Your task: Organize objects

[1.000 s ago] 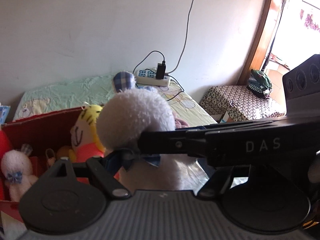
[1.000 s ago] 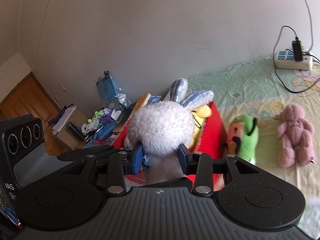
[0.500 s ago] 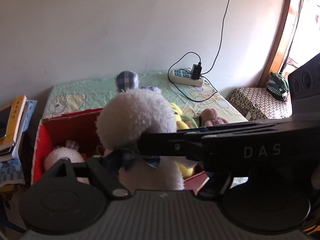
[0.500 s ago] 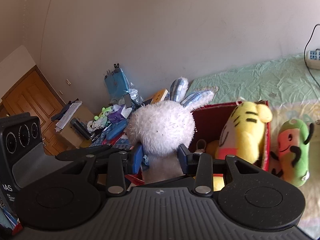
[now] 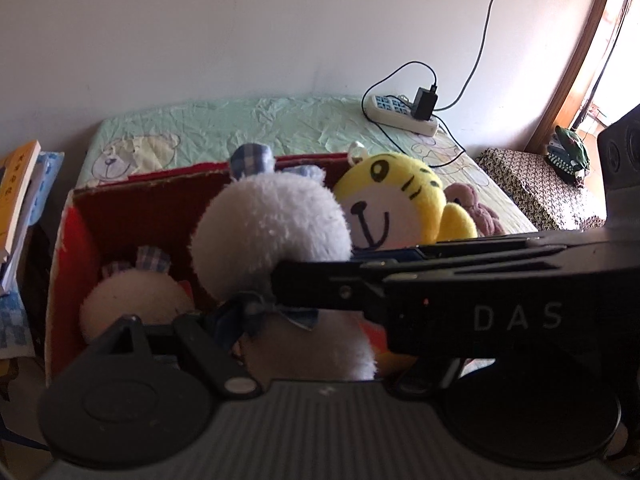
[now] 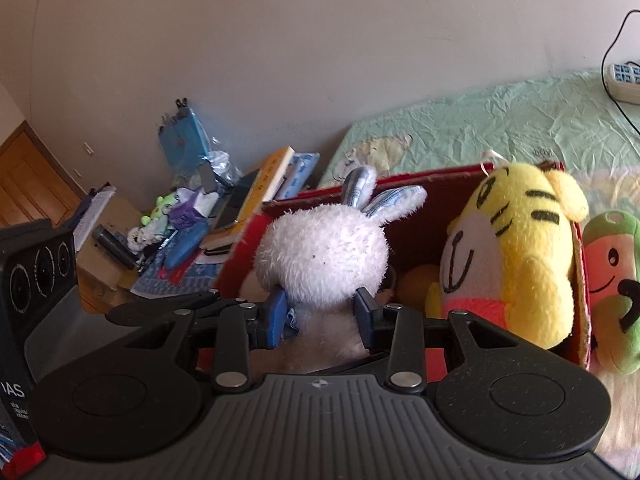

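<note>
Box [image 6: 579,280] nearer — tiger [image 6: 520,256], small rabbit [image 5: 136,300] inside.

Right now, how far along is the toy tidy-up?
Done: a yellow tiger plush and a small white plush already sit in the red box.
In hand: the right gripper is shut on the white bunny, held over the box, not released.
Left: a green plush lies beside the box, a pink plush on the bed beyond it.
</note>
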Demonstrator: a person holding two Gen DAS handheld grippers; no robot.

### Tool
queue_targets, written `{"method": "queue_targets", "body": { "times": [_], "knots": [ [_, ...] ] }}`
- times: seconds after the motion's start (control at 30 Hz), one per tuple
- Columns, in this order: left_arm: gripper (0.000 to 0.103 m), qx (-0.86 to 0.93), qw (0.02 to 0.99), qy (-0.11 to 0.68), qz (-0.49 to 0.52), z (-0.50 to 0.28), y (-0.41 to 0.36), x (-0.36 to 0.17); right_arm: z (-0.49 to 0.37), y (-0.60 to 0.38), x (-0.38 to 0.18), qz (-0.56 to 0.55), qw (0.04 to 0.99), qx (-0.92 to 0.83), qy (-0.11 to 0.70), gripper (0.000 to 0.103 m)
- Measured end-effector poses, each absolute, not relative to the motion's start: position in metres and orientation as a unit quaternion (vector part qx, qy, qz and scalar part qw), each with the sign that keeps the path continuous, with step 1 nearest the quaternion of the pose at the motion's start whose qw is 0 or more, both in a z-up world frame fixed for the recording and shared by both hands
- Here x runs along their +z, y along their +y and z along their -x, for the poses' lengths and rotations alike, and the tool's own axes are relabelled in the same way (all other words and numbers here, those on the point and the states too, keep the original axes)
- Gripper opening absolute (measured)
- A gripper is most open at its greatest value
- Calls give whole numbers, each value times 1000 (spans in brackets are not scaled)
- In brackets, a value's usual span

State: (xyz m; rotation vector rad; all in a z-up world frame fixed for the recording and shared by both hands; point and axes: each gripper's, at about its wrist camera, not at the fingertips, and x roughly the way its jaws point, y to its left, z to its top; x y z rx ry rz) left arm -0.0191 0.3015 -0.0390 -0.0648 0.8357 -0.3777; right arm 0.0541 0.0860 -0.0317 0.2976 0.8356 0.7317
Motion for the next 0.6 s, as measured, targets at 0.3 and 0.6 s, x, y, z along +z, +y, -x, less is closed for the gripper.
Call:
{"method": "queue_targets", "body": {
  "times": [0.3, 0.6],
  "knots": [
    [76, -175, 884, 434, 29, -1, 307, -62, -71, 103, -44, -116, 826, 344, 430, 39],
    [76, -153, 878, 452, 32, -3, 317, -72, -78, 115, -57, -103, 815, 345, 454, 39]
  ]
}}
